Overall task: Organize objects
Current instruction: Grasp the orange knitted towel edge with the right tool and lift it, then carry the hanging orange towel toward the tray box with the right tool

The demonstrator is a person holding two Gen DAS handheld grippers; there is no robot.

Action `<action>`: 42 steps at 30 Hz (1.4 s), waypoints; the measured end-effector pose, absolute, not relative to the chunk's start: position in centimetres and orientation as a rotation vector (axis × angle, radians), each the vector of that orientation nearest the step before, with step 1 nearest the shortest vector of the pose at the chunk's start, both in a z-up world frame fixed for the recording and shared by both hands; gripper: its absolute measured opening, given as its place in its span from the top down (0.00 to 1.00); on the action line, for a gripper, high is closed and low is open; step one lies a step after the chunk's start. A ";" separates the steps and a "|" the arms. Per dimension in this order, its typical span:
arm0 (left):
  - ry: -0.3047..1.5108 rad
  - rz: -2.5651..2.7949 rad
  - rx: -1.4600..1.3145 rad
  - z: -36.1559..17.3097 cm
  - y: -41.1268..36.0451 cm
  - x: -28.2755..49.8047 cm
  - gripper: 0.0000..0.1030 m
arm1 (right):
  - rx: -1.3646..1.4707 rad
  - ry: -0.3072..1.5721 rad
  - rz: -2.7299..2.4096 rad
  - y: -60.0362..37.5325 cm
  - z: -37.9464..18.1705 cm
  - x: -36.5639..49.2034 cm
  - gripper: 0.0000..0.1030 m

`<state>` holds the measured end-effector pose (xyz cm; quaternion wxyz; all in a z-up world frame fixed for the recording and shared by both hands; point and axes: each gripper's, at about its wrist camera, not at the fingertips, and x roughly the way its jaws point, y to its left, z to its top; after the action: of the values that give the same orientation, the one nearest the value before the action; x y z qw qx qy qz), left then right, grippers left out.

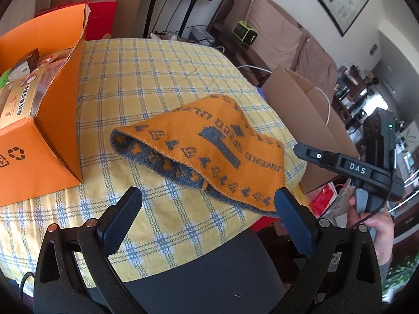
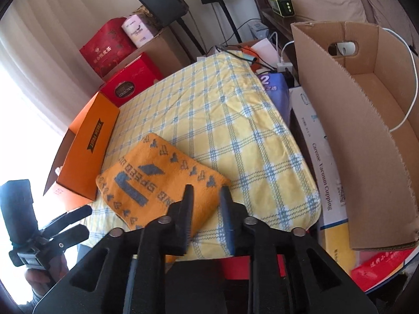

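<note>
Left to right. Orange box [image 1: 39, 141] sits at the left of the table, flaps up, snack packets inside; a recycling mark shows on its near wall, and in the right wrist view its side carries a black banner reading "FRESH FRUIT". Behind it a red box [image 2: 131, 83] shows "COLLECTION" on a round label.

Middle: orange towel [image 1: 207, 151] folded over, lying flat on the yellow checked tablecloth [image 1: 162, 78], just beside the orange box, its near right corner at the table's edge. Woven grey writing includes "SPEED", the rest not clear enough to read; rows of small grey figures run along the borders.

Handling, as a judgement: soft, light, floppy terry cloth, not fragile, not slippery. It will sag and unfold if lifted by one layer, so pinch a corner or the folded edge through both layers, better with both grippers.

Left gripper [image 1: 207, 217] hovers over the near edge of the towel, fingers spread wide, nothing between them.

Right gripper [image 2: 207, 209] hangs above the towel's near corner, jaws part way apart, pads not pressing cloth. Its body reads "DAS" in the left view.

Far right: empty cardboard box [image 2: 366, 136] beside the table; a white carton [image 2: 322, 172] reads "Vacuum Cupping".
</note>
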<state>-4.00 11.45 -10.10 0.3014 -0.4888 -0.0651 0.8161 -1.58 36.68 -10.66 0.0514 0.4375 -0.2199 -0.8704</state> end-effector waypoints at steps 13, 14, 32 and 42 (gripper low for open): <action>-0.184 2.147 -1.326 -11.3 11.7 -4.3 0.02 | 1.358 -0.695 -2.598 33.2 -12.7 -2.3 0.68; -0.187 2.146 -1.325 -11.3 11.8 -4.3 0.02 | 1.376 -0.657 -2.621 32.9 -12.7 -2.4 0.72; -0.216 2.128 -1.268 -8.7 11.3 -4.3 0.02 | 1.210 -0.364 -2.937 36.3 -5.6 -0.8 0.93; -0.183 2.040 -1.384 -11.7 15.8 -6.3 0.04 | 1.303 -0.443 -2.883 37.6 -8.4 -1.4 0.93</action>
<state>-6.26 15.77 -11.75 0.3287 -0.5287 -0.0701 0.7794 -1.38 37.61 -8.44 -0.0265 0.4077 -0.1386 -0.9022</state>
